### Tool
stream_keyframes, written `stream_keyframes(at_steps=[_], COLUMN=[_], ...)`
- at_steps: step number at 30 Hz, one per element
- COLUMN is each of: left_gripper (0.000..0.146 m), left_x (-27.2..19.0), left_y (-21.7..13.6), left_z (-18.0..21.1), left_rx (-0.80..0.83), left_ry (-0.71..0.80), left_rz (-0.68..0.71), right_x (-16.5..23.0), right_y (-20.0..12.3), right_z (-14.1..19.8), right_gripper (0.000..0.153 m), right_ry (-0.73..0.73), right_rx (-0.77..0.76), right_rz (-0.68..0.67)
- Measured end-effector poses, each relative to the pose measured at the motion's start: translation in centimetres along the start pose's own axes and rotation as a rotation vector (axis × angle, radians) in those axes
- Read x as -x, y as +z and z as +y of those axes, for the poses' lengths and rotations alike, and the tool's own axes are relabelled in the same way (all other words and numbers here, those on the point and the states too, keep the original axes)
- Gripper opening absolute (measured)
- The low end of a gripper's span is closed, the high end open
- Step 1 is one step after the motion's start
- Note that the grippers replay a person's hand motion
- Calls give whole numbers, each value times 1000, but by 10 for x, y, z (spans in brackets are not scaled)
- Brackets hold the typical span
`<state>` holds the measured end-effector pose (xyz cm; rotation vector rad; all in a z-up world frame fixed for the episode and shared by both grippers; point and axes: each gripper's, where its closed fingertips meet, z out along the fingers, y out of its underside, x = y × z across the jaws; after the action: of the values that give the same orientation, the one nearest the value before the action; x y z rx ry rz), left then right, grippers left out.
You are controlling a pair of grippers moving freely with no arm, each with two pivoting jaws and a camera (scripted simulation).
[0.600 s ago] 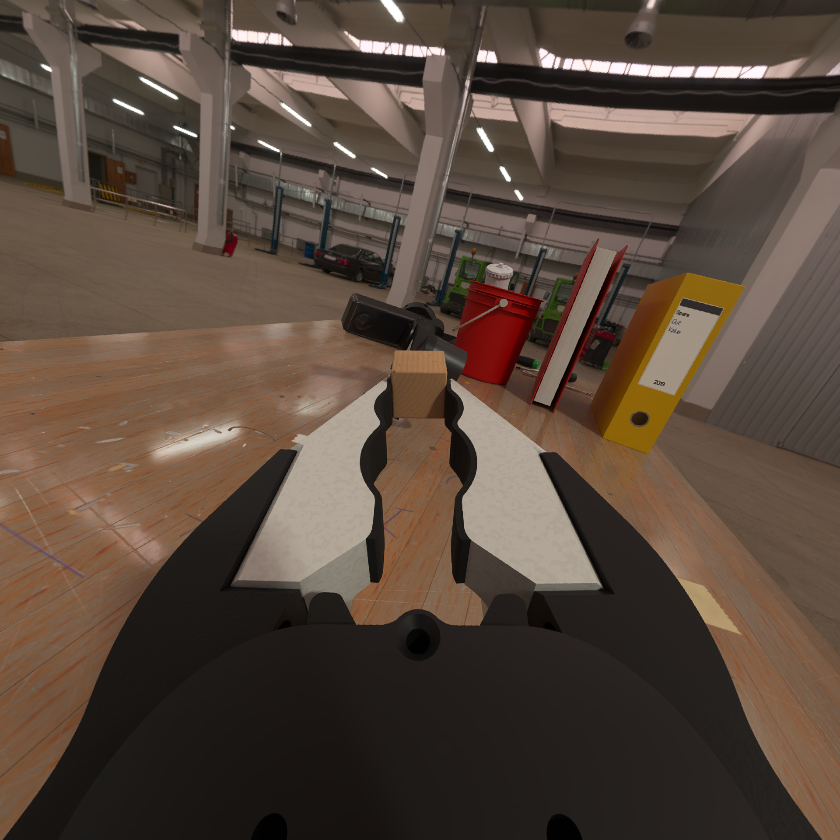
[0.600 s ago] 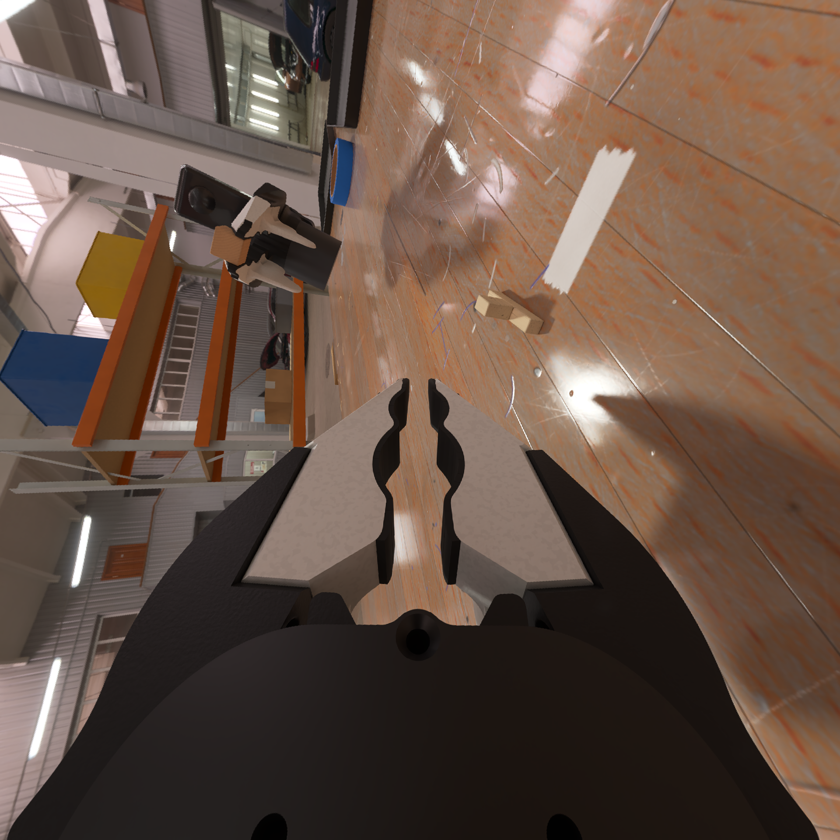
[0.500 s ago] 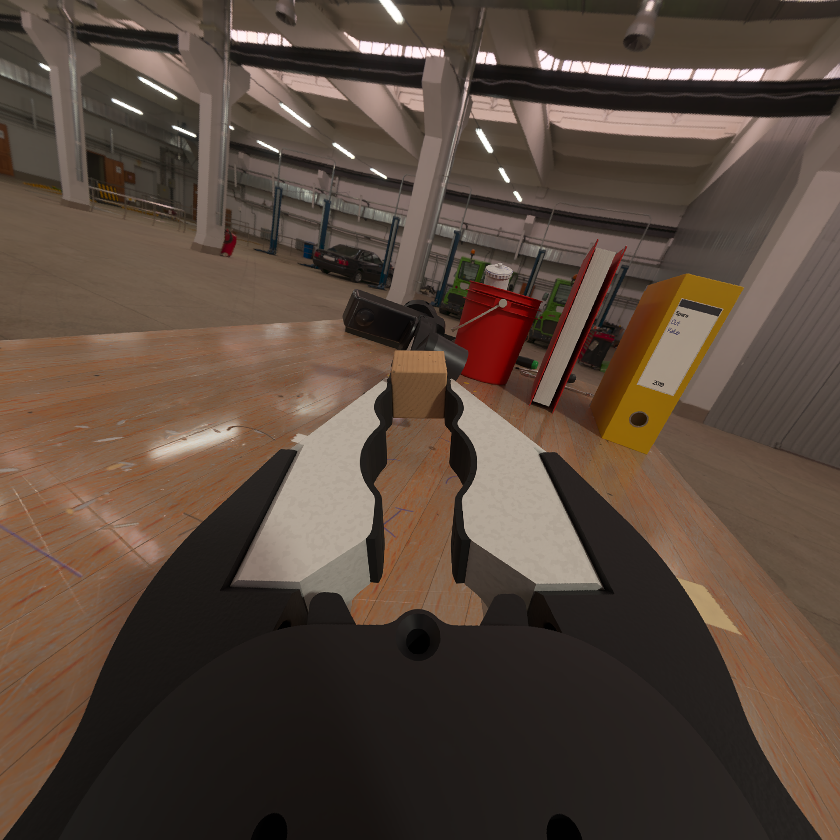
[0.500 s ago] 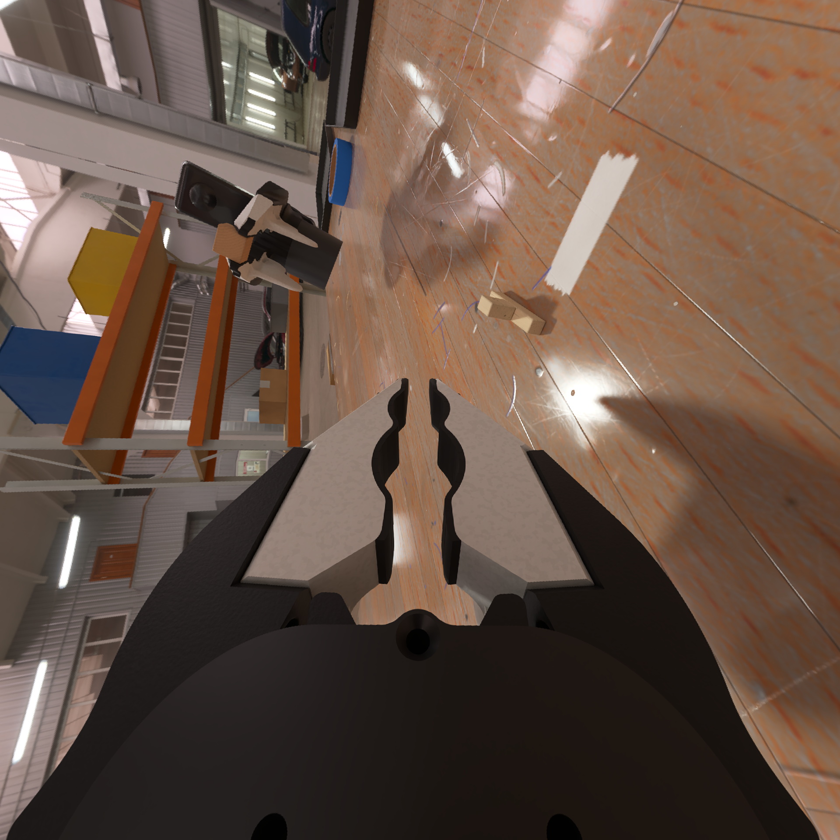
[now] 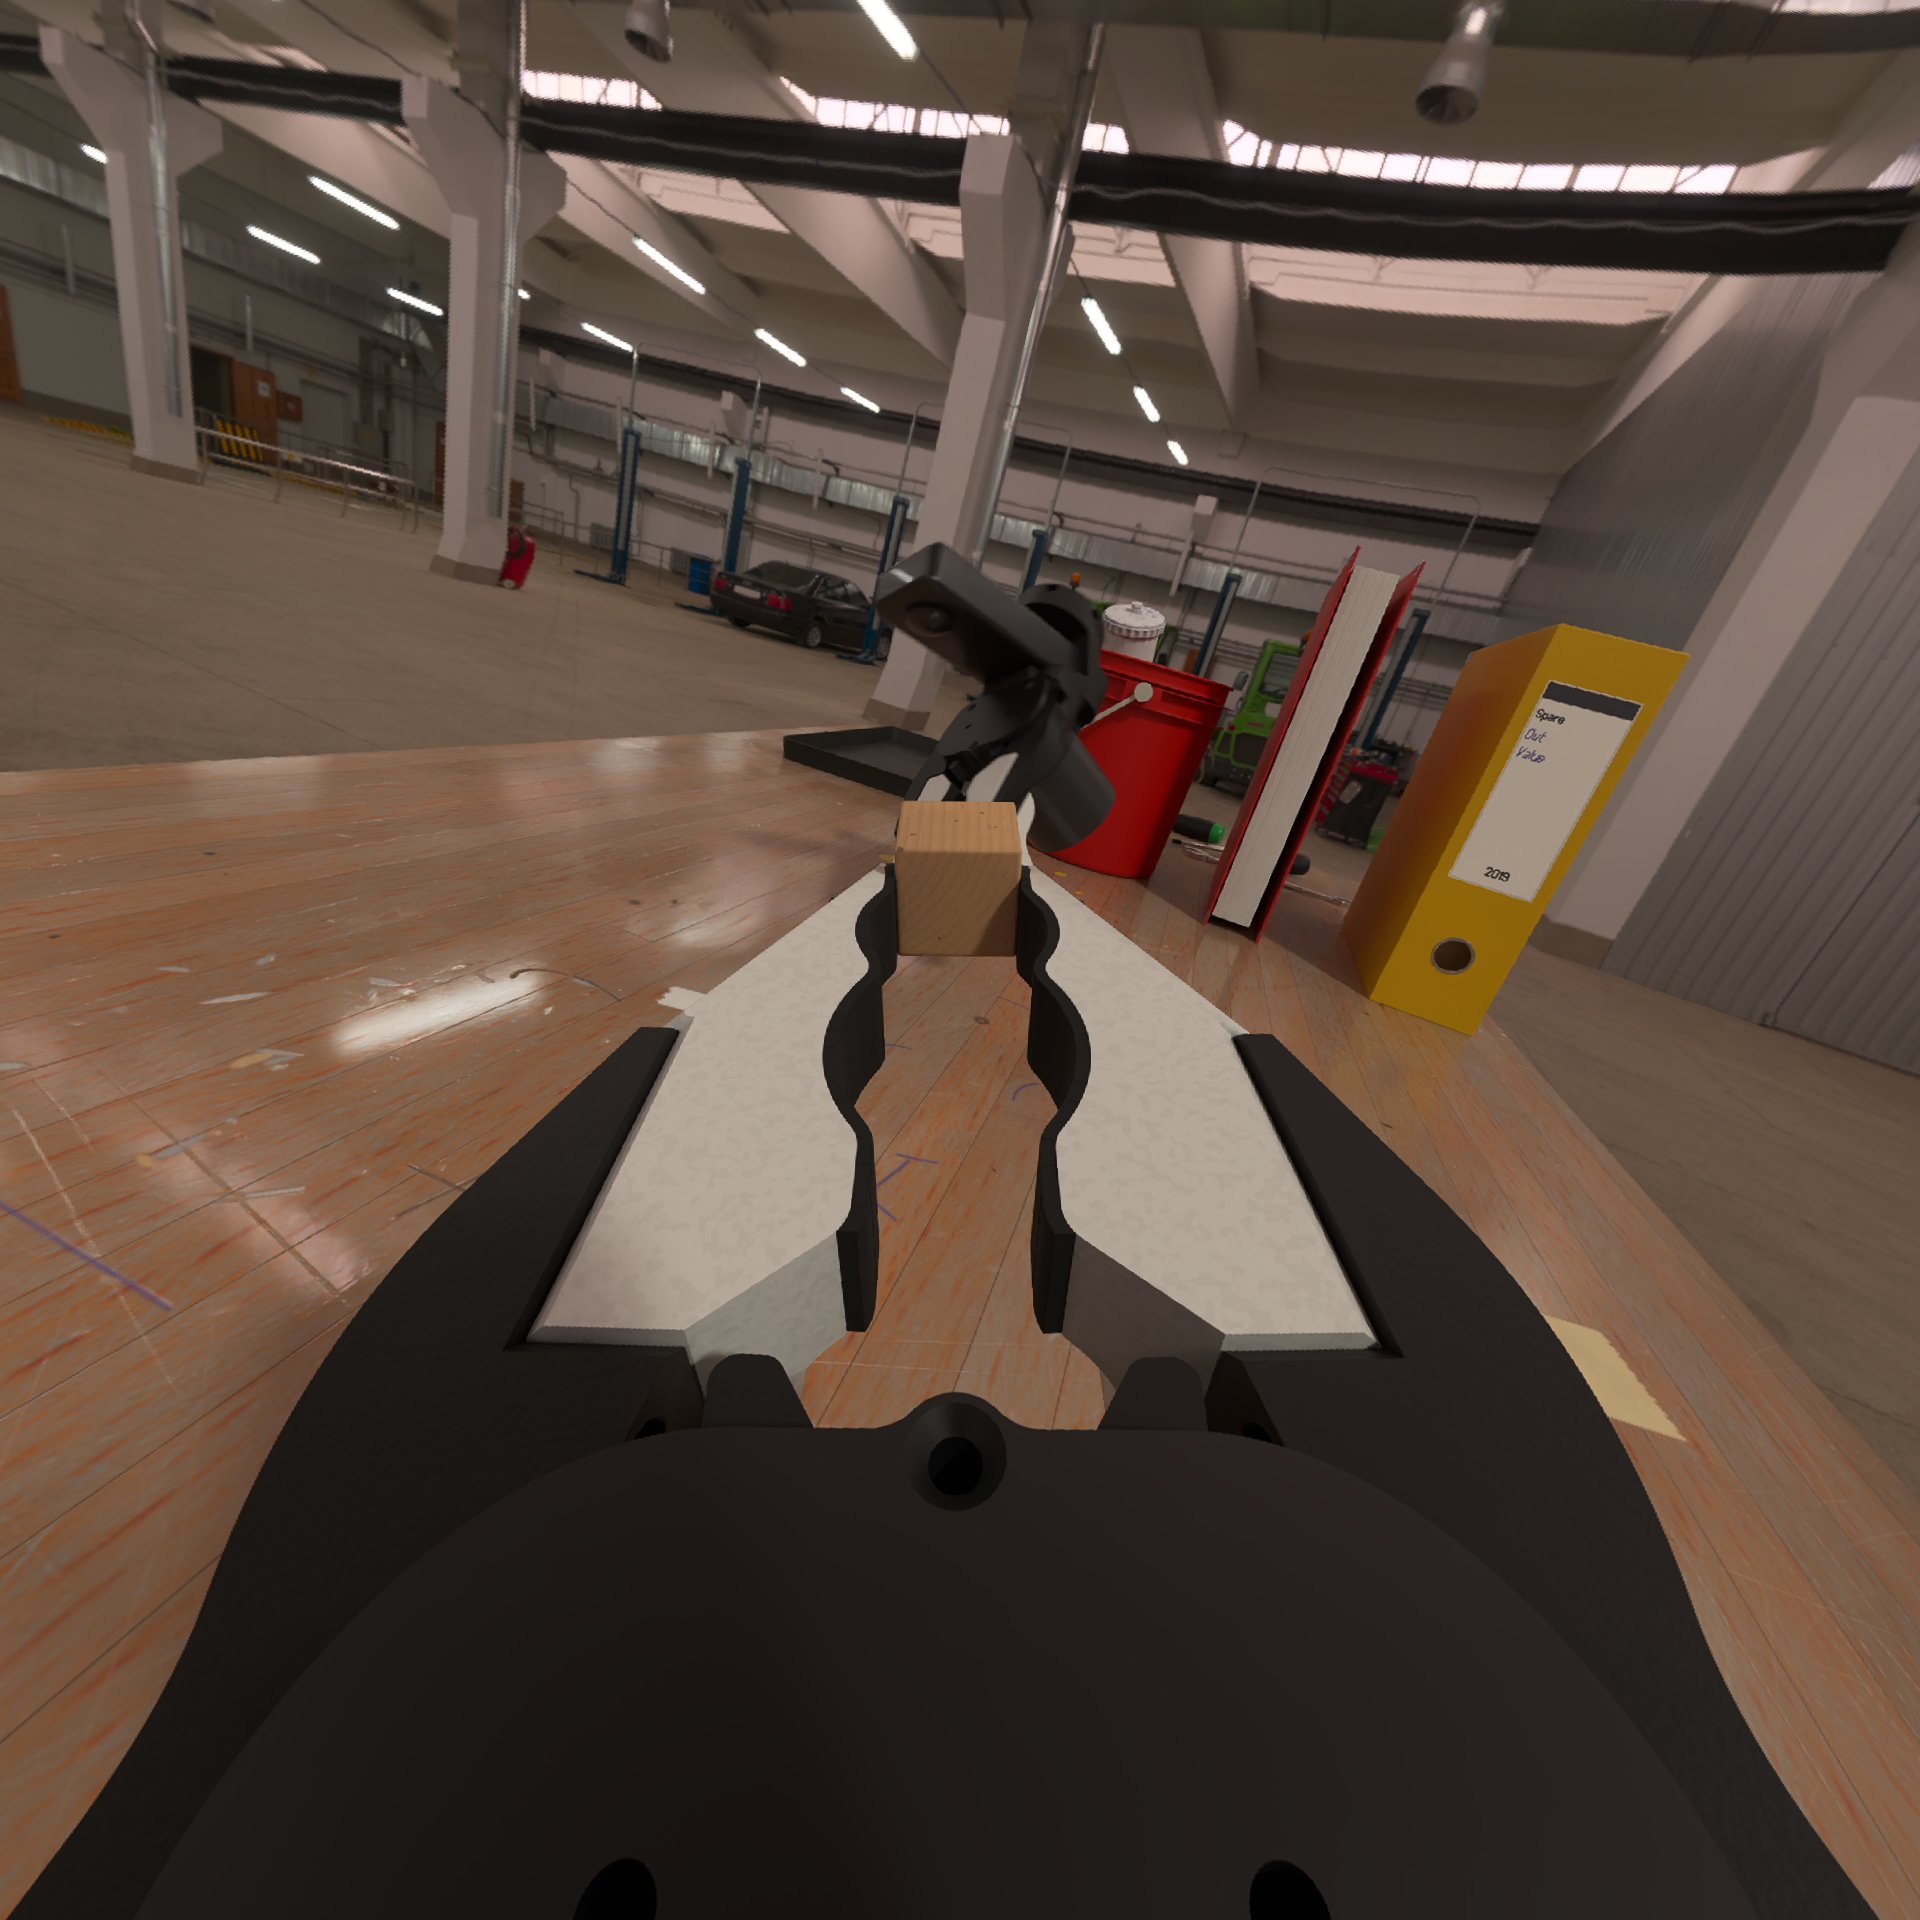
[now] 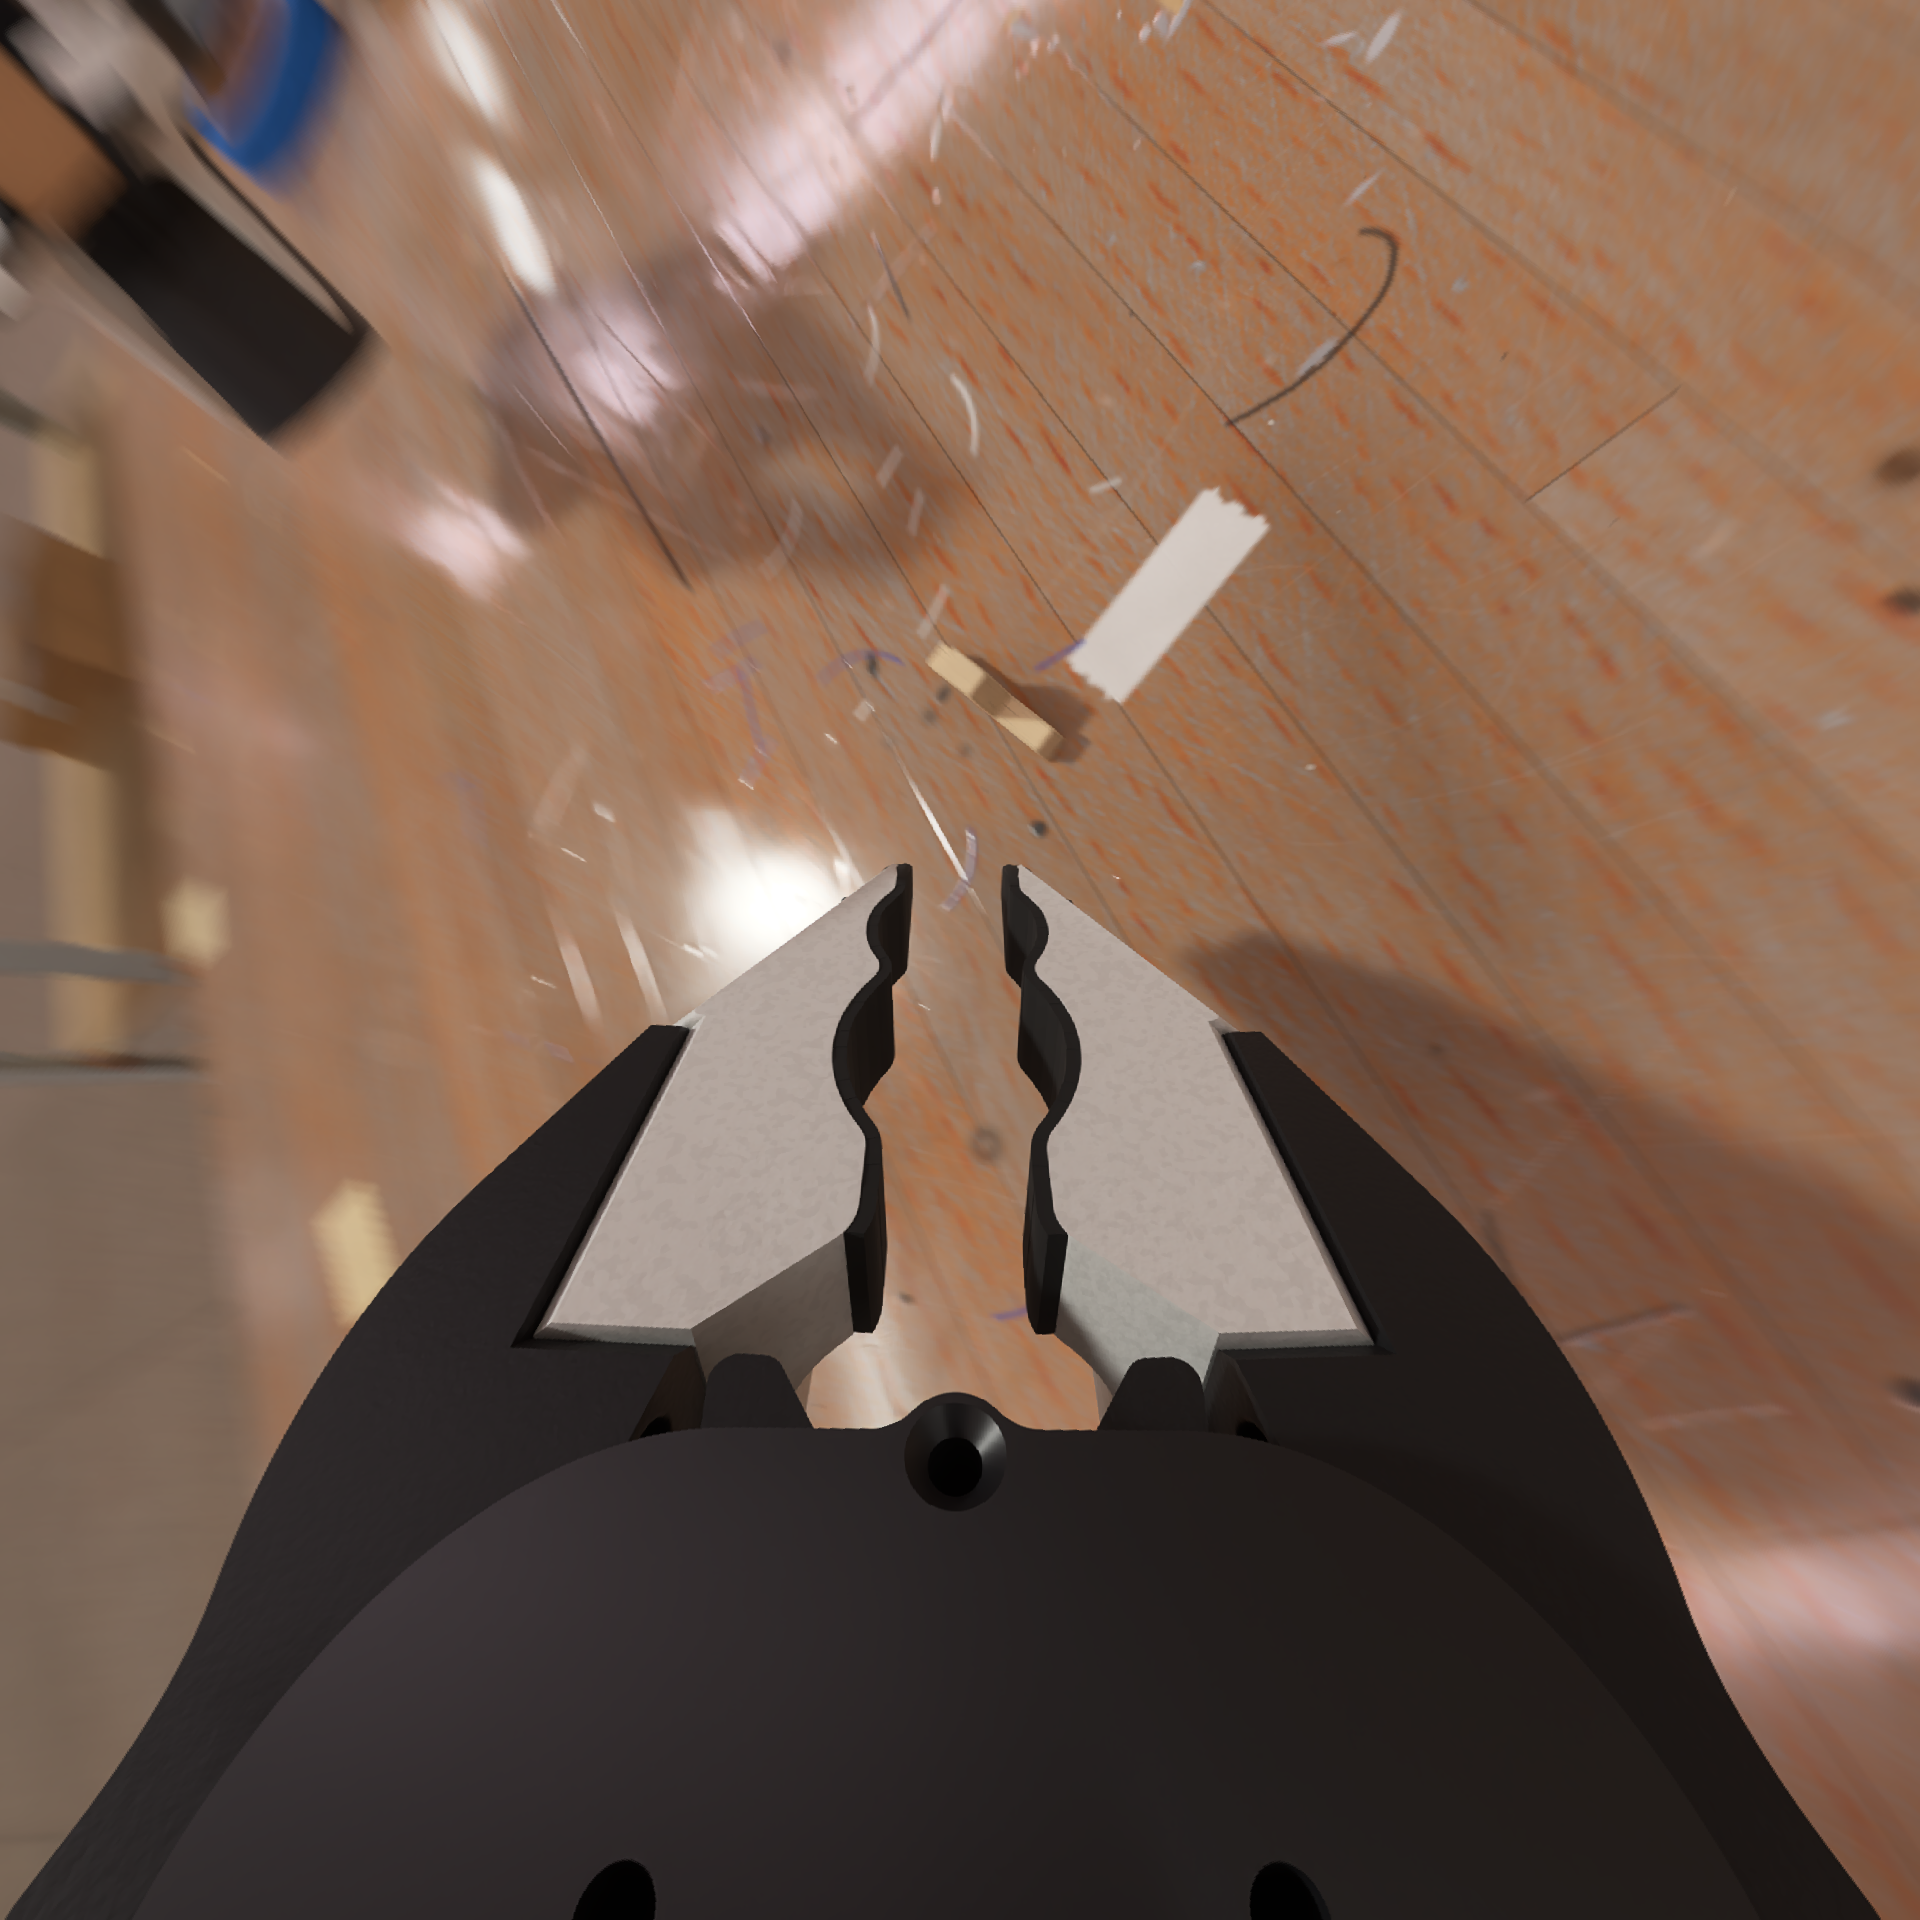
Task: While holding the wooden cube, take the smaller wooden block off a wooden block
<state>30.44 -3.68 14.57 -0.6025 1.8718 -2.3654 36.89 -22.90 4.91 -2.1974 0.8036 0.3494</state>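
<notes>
Low level left view; right view downward, blurred, perhaps tilted.

Glossy scratched wooden table [image 5: 416,935]; matt wooden cube [image 5: 956,878].

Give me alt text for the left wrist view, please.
The left tongs grip a light wooden cube at their tips above a scratched wooden table. Beyond stand a red plastic bucket, a leaning red hardcover book and a yellow ring binder.
</notes>
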Motion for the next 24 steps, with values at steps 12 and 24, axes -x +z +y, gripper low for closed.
stream_keyframes(at_steps=[12, 24], left_gripper=[21, 21], left_x=[-1, -5], left_y=[4, 8], left_z=[3, 4], left_rx=[22, 25], left_ry=[0, -25], left_rz=[2, 7], right_x=[4, 51], right_y=[37, 3], right_z=[20, -38], right_gripper=[26, 0], right_ry=[-650, -20], right_rx=[123, -378], right_rz=[392, -217])
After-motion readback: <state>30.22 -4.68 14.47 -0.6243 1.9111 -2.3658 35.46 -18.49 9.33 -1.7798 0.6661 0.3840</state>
